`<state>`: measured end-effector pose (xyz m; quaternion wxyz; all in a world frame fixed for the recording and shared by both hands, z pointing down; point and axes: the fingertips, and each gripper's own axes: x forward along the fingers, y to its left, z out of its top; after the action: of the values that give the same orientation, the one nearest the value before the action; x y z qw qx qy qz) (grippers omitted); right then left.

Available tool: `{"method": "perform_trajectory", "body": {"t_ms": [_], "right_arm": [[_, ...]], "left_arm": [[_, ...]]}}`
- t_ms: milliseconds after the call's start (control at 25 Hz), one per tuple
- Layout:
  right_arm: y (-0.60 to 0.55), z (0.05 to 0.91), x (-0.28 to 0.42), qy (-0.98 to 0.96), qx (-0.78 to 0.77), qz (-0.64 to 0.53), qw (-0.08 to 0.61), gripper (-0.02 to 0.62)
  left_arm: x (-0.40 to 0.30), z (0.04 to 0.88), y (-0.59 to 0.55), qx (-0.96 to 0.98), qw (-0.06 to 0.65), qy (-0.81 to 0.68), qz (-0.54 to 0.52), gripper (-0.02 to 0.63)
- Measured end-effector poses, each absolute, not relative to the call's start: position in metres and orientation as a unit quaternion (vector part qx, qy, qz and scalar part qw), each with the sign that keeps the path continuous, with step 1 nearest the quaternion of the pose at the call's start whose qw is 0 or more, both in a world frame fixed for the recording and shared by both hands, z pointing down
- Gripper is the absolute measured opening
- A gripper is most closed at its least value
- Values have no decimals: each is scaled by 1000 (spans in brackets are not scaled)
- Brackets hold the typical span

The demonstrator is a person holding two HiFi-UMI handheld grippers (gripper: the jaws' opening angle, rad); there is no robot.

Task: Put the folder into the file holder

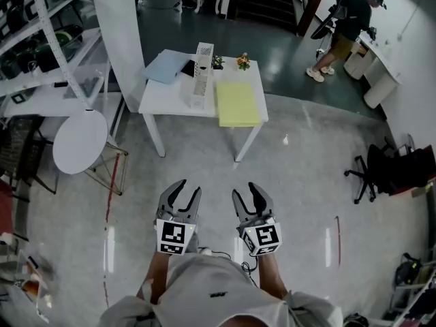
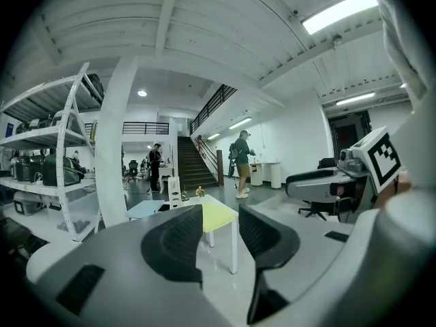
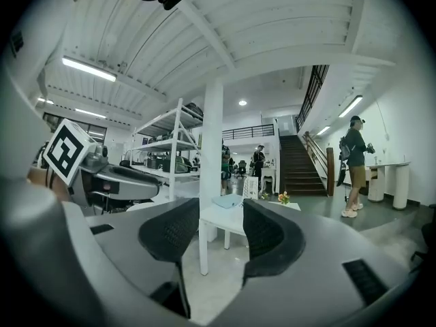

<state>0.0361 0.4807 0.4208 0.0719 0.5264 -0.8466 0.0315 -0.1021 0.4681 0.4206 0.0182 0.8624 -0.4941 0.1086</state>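
Note:
A yellow folder lies flat on the right side of a white table far ahead of me. On the same table stand a white mesh file holder and a light blue folder. My left gripper and right gripper hang side by side over the floor, well short of the table, both shut and holding nothing. The left gripper view shows the yellow folder and file holder beyond the left gripper. Past the right gripper are the file holder and blue folder.
A white pillar and metal shelving stand left of the table, with a round white table nearer me. An office chair is at the right. A person stands by a counter at back right. Two small plants sit on the table.

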Motion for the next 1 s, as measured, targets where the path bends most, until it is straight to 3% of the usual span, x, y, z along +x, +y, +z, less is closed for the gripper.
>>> {"method": "perform_trajectory", "body": {"t_ms": [1000], "right_arm": [[324,431,-8,-827,554,54,86,184]], "left_arm": [[-137,422,294,882,16,-457,115,178]]}}
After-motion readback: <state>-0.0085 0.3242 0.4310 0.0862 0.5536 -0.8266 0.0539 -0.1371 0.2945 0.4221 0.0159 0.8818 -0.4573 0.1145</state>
